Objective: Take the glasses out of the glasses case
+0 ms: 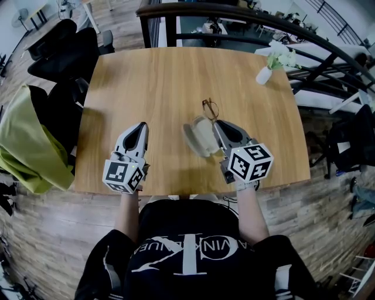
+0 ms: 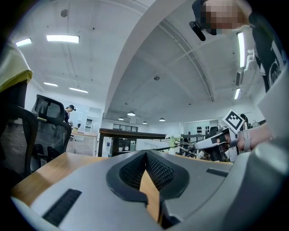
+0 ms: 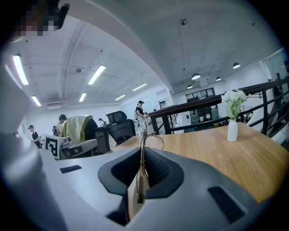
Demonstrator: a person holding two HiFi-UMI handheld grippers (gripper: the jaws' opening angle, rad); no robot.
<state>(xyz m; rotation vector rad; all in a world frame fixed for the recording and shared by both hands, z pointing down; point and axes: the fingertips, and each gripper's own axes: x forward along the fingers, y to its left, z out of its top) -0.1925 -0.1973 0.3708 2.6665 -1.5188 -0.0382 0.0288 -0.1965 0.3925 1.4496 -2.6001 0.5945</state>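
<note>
Thin-framed glasses (image 1: 210,108) stick out past the tips of my right gripper (image 1: 217,123), which is shut on one temple. In the right gripper view that temple (image 3: 141,176) runs up between the closed jaws of the right gripper (image 3: 142,151), with a lens rim above the tips. The open grey-beige glasses case (image 1: 198,137) lies on the wooden table (image 1: 146,82), just left of the right gripper. My left gripper (image 1: 140,126) rests lower left of the case, apart from it. In its own view the left gripper (image 2: 146,155) is shut with nothing held.
A small white vase with white flowers (image 1: 265,75) stands at the table's far right corner. A dark railing (image 1: 234,12) runs beyond the far edge. Black office chairs and a yellow-green jacket (image 1: 23,140) crowd the left side. People stand far off in the room.
</note>
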